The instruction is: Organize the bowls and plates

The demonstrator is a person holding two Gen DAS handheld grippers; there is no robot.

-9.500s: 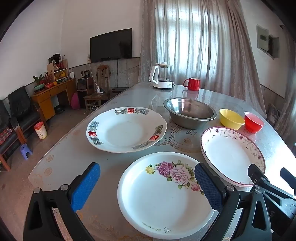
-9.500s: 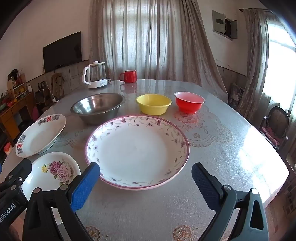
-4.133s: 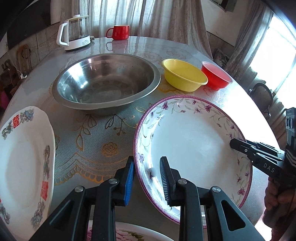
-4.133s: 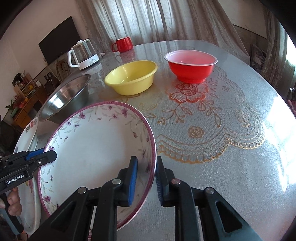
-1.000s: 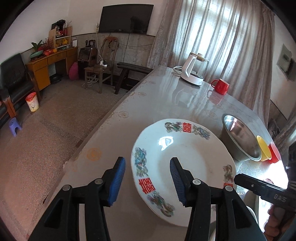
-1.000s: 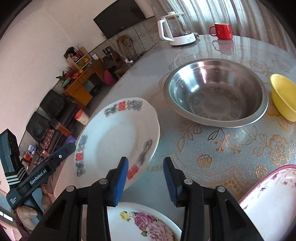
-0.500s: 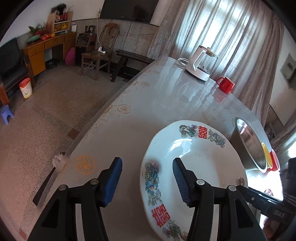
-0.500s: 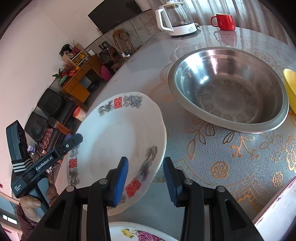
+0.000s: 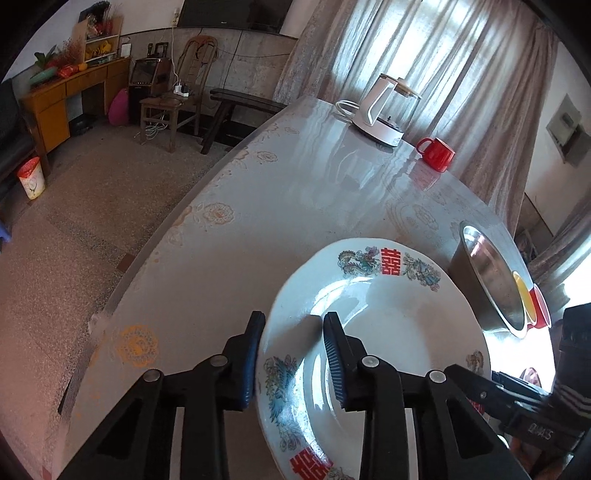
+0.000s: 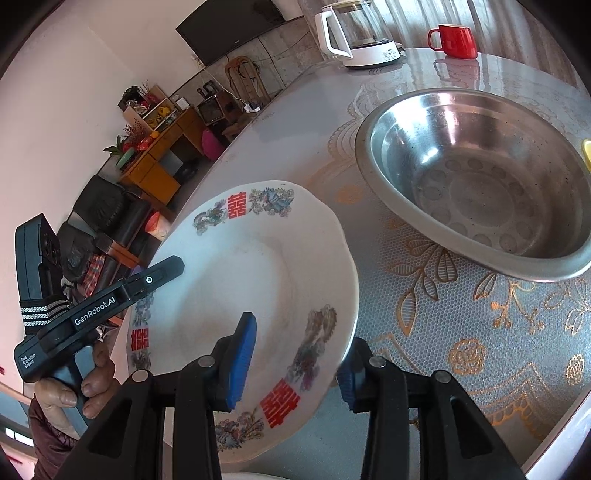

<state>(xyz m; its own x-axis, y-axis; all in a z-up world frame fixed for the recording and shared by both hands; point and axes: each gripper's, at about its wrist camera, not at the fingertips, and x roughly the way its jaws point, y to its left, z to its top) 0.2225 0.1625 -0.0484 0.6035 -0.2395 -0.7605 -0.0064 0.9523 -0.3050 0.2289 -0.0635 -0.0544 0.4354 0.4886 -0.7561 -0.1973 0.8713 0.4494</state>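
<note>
White plate [image 9: 388, 332] with red double-happiness marks and dragon motifs sits on the patterned table [image 9: 258, 229], just beside the steel bowl [image 10: 480, 177]. Left gripper [image 9: 295, 354] straddles the plate's left rim: one blue pad outside, one over the well; jaws are closing, narrow, with the rim between them, pads not clearly pressing. Right gripper [image 10: 295, 362] straddles the opposite rim, one pad over the plate's inside, the other below the outer edge; gap moderate, contact cannot be told. The plate's right edge looks slightly raised. Yellow bowl [image 9: 522, 295] and red bowl [image 9: 540, 306] are nested-looking beyond the steel bowl. Kettle [image 10: 354, 33] and red mug [image 10: 456, 40] stand at the far end.
</note>
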